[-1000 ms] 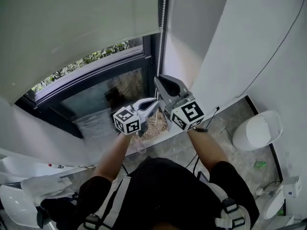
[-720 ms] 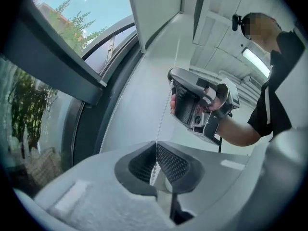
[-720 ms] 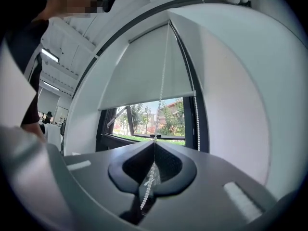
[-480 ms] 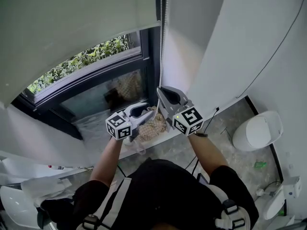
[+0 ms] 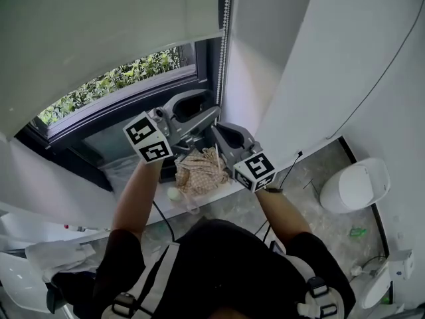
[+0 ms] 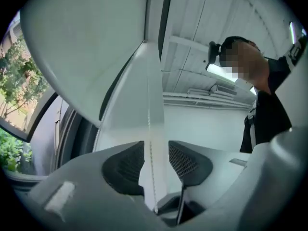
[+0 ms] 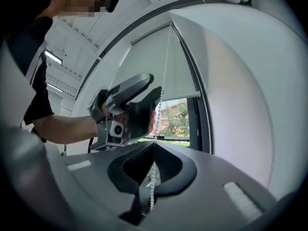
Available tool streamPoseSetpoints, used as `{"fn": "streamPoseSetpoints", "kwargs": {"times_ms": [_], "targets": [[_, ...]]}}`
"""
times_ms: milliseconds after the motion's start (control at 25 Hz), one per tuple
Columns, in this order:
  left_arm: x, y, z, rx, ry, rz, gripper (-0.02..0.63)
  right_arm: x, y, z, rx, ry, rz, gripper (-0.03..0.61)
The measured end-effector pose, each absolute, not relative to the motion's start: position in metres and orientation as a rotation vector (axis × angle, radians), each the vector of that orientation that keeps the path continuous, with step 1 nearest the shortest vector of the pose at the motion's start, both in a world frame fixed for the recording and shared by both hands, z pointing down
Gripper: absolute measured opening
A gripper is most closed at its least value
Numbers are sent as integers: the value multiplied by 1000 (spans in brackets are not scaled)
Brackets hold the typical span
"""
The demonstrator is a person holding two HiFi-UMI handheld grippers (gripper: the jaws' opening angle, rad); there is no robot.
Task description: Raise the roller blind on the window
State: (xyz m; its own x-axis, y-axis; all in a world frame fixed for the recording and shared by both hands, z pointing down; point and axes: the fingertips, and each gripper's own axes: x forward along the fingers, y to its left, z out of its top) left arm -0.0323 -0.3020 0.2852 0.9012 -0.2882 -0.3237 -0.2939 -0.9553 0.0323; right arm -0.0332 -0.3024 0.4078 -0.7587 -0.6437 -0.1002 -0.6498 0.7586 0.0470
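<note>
My right gripper (image 7: pixel 154 144) clamps the chain (image 7: pixel 157 115). The left gripper (image 6: pixel 156 144), jaws just opened wide around it, should close high before I release below.

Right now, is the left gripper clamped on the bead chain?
No: the left gripper has just been opening, and in its own view its pads stand apart with the bead chain running untouched between them.
</note>
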Motion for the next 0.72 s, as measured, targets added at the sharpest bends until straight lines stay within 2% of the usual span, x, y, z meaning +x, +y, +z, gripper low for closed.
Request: {"fn": "streamPoseSetpoints", "kwargs": {"times_ms": [280,320,440,720], "targets": [[-14,-302,246,-3067,328,730,160,-32,-299,407,-1053,2864,118,8],[-13,-302,246,-3054,333,722,144,-32,-298,407,-1052,2863,116,8],[-16,-302,247,-3023,372,719,18,-34,-297,408,-1041,2870,105,8],[-26,-308,256,-3012,461,693,14,-36,-296,412,-1041,2867,124,8]]}}
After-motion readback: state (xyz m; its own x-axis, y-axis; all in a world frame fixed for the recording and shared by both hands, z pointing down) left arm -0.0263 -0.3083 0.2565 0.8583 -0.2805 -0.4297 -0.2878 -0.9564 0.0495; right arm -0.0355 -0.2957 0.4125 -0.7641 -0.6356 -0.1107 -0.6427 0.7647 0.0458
